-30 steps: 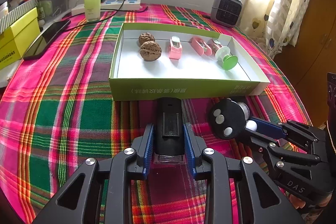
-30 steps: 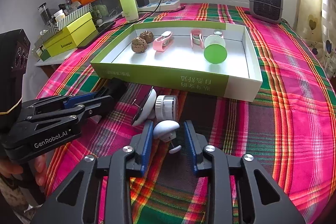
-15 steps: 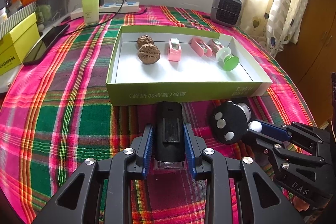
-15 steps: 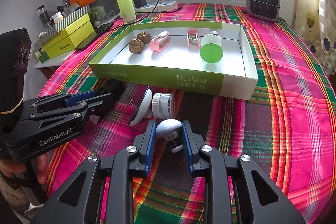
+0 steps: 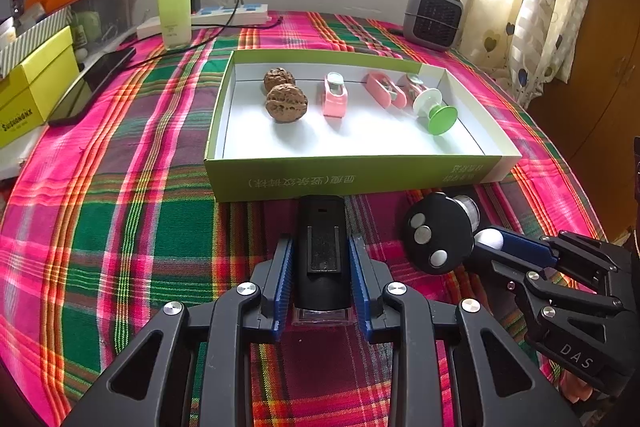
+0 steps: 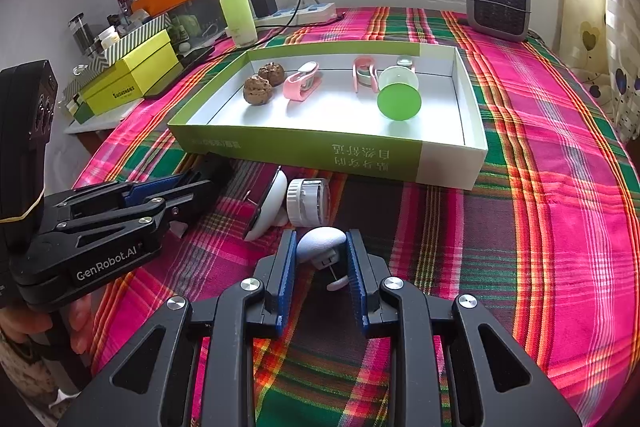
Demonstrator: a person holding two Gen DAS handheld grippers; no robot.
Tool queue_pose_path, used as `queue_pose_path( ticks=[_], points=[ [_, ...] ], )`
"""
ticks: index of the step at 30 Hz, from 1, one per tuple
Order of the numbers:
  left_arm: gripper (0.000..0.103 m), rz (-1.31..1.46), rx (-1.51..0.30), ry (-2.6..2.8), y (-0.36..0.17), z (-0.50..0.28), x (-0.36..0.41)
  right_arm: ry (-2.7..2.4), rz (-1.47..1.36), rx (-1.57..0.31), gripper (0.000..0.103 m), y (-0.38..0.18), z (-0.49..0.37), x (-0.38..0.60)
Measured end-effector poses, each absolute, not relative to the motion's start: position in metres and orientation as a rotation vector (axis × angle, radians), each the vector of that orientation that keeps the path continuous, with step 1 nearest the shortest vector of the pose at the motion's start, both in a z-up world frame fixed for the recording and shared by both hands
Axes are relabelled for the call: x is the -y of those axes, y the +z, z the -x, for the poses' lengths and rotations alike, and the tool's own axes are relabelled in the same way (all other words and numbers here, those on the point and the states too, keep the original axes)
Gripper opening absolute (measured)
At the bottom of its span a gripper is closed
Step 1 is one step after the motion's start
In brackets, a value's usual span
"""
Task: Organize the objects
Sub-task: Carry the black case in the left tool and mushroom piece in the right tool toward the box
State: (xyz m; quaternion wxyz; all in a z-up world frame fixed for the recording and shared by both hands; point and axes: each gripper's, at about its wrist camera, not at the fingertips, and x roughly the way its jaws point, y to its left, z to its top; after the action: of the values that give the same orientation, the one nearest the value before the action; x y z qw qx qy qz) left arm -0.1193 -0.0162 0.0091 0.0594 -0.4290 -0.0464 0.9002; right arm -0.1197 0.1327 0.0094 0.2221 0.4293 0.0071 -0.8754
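My left gripper (image 5: 320, 259) is shut on a black rectangular device (image 5: 322, 251), held just above the cloth in front of the green box (image 5: 360, 179). My right gripper (image 6: 322, 255) is shut on a small white dome-shaped object (image 6: 320, 243); it also shows in the left wrist view (image 5: 490, 237). The box (image 6: 304, 147) holds two walnuts (image 5: 286, 103), pink clips (image 5: 334, 95) and a green-and-white spool (image 5: 436, 111). A black and white round disc (image 5: 438, 233) and a white ridged cylinder (image 6: 308, 201) lie on the cloth before the box.
The table has a pink and green plaid cloth (image 5: 120, 211). A yellow box (image 5: 28, 95), a phone (image 5: 96, 83), a green bottle (image 5: 174, 3), a power strip (image 5: 228, 15) and a small grey heater (image 5: 434, 15) stand around the back.
Both grippers have closed in on their objects and lifted slightly and drawn back from the box. The right jaws narrowed onto the white dome.
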Motion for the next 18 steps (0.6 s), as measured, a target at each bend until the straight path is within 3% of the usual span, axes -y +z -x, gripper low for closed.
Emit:
queue_pose_path(
  ticks=[18],
  points=[
    [0.025,1.262,0.150,2.731,0.021,0.111,0.020,-2.436,-1.150,-0.003,0.026,0.017,0.117,-0.137]
  ],
)
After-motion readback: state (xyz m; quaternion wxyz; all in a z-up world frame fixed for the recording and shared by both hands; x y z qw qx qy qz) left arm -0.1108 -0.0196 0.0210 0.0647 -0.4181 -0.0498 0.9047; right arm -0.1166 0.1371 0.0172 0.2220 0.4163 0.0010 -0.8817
